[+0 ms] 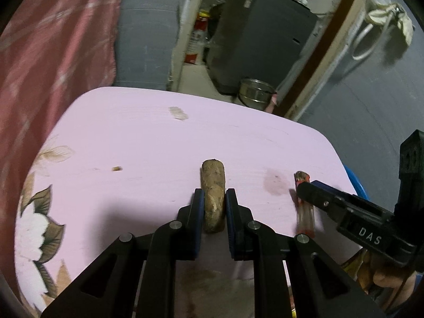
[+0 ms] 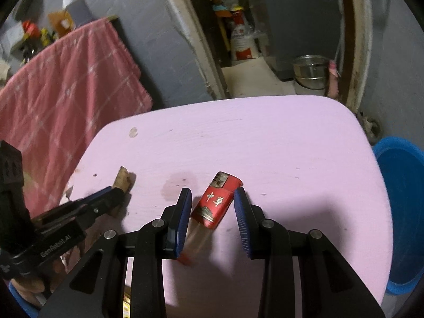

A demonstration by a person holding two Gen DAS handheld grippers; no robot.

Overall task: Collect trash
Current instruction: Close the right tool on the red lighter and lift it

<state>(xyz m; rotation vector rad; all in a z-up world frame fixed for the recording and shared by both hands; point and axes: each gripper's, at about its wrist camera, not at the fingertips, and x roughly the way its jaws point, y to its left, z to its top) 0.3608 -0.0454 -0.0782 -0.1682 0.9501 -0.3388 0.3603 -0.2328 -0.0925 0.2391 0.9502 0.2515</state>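
A brown, stubby piece of trash (image 1: 212,198) is pinched between the jaws of the left gripper (image 1: 214,204), both blue pads being pressed against its sides while it rests on the pink desk (image 1: 137,137). In the right wrist view the same piece (image 2: 123,179) is seen at the desk's left part, with the left gripper (image 2: 112,194) closed around it. The jaws of the right gripper (image 2: 212,204) are spread on either side of a red cigarette pack (image 2: 216,199), which lies tilted on the desk (image 2: 265,137) between the pads; whether either pad touches it cannot be told. From the left wrist the pack (image 1: 304,204) is seen edge-on, partly covered by the right gripper (image 1: 307,189). A dark stain (image 2: 173,186) is seen on the desk just left of the pack. A blue bucket (image 2: 402,206) stands beside the desk's right edge, and a pink checked cloth (image 2: 66,87) is draped at the left.
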